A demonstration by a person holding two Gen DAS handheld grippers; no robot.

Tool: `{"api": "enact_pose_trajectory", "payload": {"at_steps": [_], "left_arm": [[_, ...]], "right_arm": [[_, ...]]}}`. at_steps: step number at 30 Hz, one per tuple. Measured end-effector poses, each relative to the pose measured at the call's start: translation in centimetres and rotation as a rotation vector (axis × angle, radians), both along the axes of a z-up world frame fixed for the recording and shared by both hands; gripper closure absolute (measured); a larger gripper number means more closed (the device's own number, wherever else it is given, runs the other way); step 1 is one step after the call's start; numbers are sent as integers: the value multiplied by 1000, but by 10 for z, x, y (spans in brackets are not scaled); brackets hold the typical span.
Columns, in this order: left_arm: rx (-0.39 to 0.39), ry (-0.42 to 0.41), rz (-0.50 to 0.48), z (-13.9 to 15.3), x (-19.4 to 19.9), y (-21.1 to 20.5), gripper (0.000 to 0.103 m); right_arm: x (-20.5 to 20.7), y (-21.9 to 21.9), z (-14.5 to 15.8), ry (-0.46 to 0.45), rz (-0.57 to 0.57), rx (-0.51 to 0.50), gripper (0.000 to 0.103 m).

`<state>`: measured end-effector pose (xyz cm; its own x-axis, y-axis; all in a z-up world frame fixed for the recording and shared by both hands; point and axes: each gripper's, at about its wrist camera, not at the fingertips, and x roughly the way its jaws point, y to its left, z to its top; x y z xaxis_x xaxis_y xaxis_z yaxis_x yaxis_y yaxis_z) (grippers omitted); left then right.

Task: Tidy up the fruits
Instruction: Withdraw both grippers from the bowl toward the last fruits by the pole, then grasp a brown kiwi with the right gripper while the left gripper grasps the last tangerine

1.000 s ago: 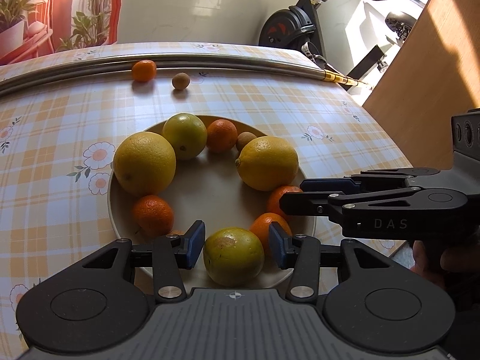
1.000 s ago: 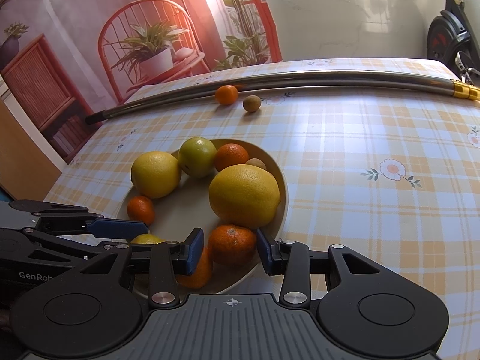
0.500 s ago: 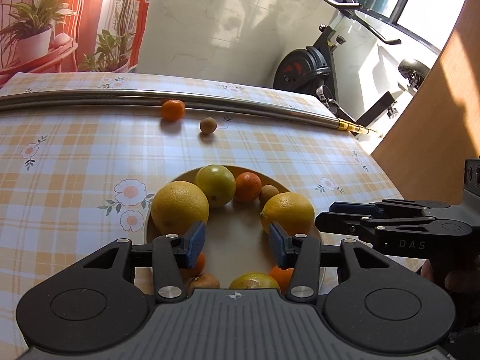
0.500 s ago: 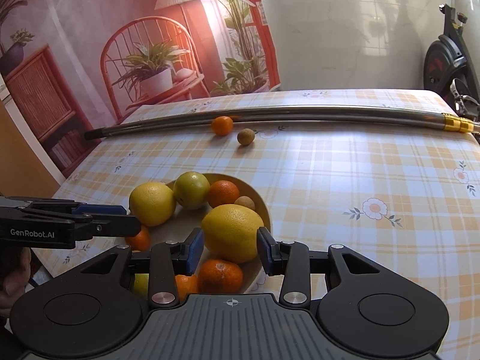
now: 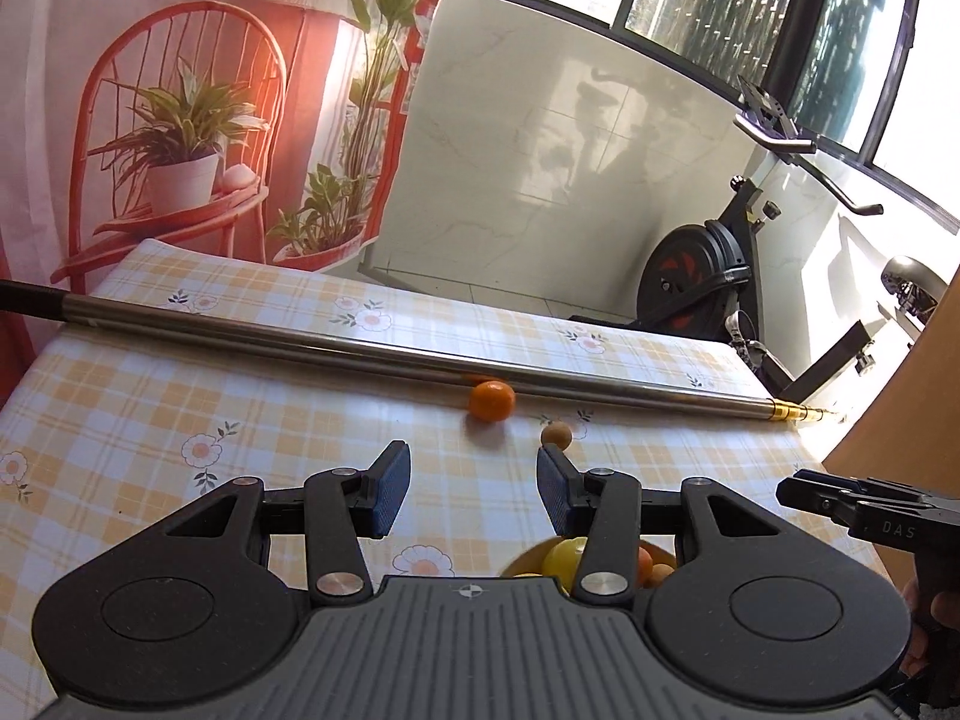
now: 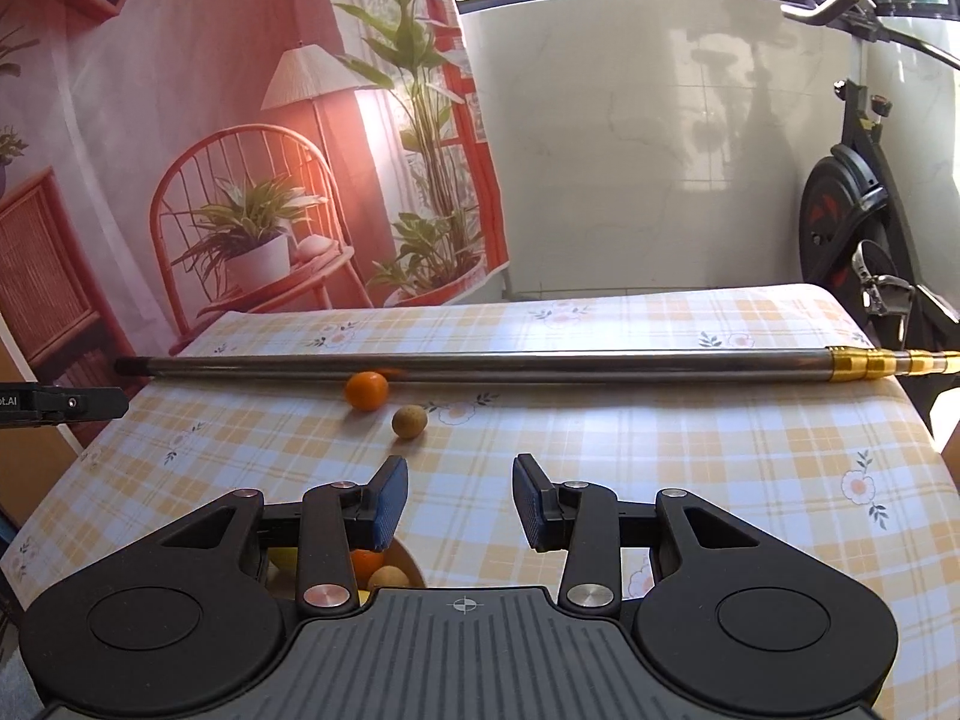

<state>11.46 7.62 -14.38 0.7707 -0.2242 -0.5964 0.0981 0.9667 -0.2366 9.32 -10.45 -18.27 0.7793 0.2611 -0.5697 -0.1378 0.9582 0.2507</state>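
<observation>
A small orange mandarin (image 5: 491, 400) (image 6: 366, 390) lies on the checked tablecloth against a metal pole, with a small brown round fruit (image 5: 555, 435) (image 6: 410, 421) just right of it. My left gripper (image 5: 474, 492) hangs open and empty over the cloth, short of both. My right gripper (image 6: 459, 501) is open and empty too. The plate of fruit (image 5: 660, 553) (image 6: 409, 558) is almost hidden under the gripper bodies; only a yellow fruit (image 5: 564, 555) and bits of orange ones show. The right gripper's tip (image 5: 810, 492) shows in the left wrist view.
A long metal pole (image 5: 360, 345) (image 6: 480, 363) with a gold end lies across the far side of the table. An exercise bike (image 5: 708, 276) stands beyond the table's right end. A printed backdrop hangs at the far left. A wooden panel (image 5: 936, 372) rises at the right.
Both grippers have lifted and tilted up away from the plate, which has dropped almost out of sight. The mandarin and brown fruit by the pole now sit just ahead of the fingers.
</observation>
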Motion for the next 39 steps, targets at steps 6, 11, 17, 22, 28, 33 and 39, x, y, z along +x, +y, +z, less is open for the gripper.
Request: {"api": "enact_pose_trajectory", "payload": {"at_steps": [6,11,17,22,28,33,39], "left_arm": [[26,-11,25,4,10,5,54],[43,-29,35,6,20,7,54],[66,-48,50,6,36,5,54],[76,-43,53,2,52,2,54],[89,-43,51,-5,75,-4,54],[86,-35,42,-15,93,-9,54],[78,-12,36,-26,109,-13,54]], "right_arm": [[14,4,0,-20,10,-18,67],[26,9,-3,-29,26,-36,67],[49,18,-8,-46,62,-63,67],[73,23,-17,-36,87,-37,67],[105,32,-33,-38,130,-25,67],[130,39,-50,-18,164,-7,67],[153,55,-67,24,219,-28,67]]}}
